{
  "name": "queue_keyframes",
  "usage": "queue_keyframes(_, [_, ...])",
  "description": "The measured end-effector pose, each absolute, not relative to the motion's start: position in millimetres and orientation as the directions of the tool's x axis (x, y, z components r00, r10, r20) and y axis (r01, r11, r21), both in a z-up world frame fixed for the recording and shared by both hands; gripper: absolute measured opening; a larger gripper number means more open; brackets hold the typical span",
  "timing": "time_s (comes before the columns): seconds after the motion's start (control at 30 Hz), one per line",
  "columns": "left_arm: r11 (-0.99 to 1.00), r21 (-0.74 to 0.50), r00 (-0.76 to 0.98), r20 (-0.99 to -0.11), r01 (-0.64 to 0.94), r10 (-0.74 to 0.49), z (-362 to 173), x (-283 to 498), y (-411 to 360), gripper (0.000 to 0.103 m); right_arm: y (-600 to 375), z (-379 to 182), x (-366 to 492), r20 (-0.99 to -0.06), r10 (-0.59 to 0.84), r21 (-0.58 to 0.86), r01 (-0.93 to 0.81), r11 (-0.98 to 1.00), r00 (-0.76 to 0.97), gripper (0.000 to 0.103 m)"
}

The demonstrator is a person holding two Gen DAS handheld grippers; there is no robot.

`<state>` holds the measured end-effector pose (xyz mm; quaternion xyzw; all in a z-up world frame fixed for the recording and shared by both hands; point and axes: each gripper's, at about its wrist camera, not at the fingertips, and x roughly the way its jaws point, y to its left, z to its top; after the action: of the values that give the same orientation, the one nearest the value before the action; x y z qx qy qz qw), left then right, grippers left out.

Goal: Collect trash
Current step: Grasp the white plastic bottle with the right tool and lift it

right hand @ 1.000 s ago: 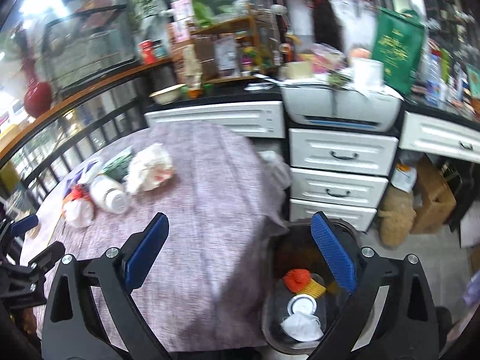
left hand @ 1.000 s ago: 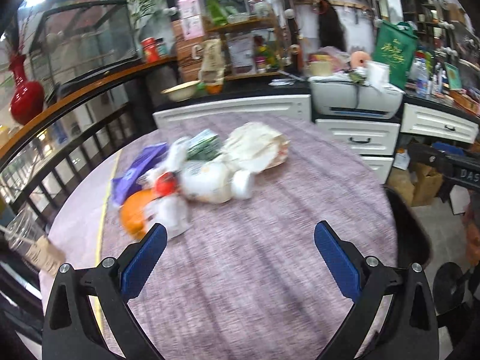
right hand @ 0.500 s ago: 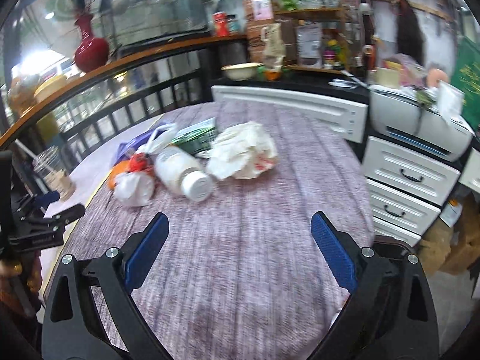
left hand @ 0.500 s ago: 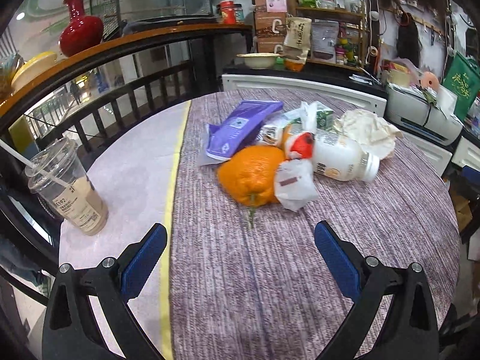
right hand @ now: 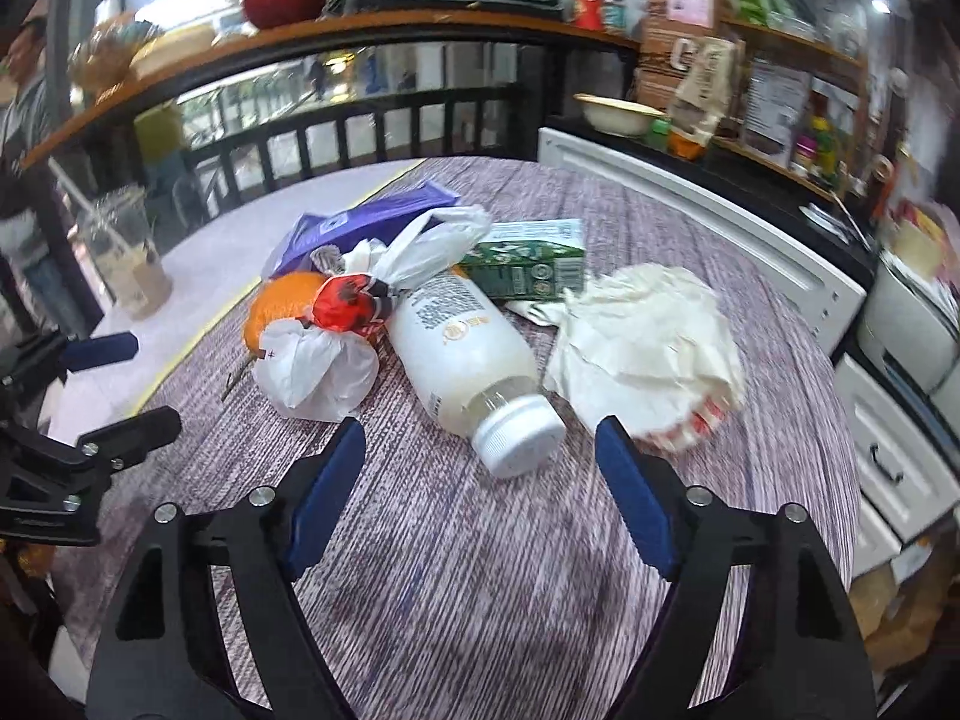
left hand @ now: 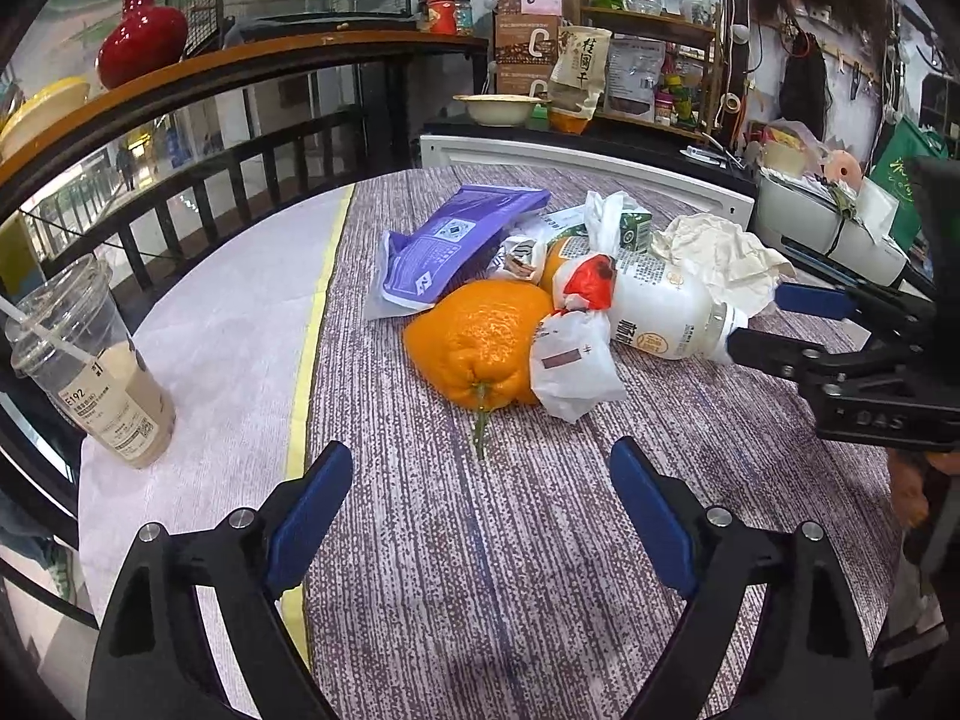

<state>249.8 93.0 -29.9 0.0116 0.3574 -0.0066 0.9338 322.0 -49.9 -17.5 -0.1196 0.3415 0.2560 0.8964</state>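
Observation:
A pile of trash lies on the round purple-cloth table (left hand: 480, 540): an orange (left hand: 480, 348), a knotted white plastic bag (left hand: 570, 366), a white milk bottle (left hand: 660, 312) on its side, a purple pouch (left hand: 450, 240), a green carton (right hand: 528, 264) and crumpled paper (right hand: 648, 342). My left gripper (left hand: 480, 504) is open and empty, just short of the orange. My right gripper (right hand: 480, 486) is open and empty, its fingers either side of the bottle's white cap (right hand: 519, 441). The right gripper also shows in the left wrist view (left hand: 780, 324), beside the bottle's cap.
A plastic cup of milk tea with a straw (left hand: 90, 366) stands at the table's left edge. A black railing (left hand: 240, 162) runs behind the table. White drawers (right hand: 888, 456) and a cluttered counter stand to the right.
Both grippers have moved in closer to the pile. The right gripper has swung from the bin beside the table to the bottle's cap. The left now faces the orange.

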Motion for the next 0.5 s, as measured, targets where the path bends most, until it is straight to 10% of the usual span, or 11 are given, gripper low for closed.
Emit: queue_keyframes(0.5, [0.998, -0.042, 0.712, -0.699, 0.046, -0.062, -39, 252, 96, 0.086, 17, -50, 380, -0.765, 0.267, -0.255, -0.656, 0.710, 0.586, 0.073])
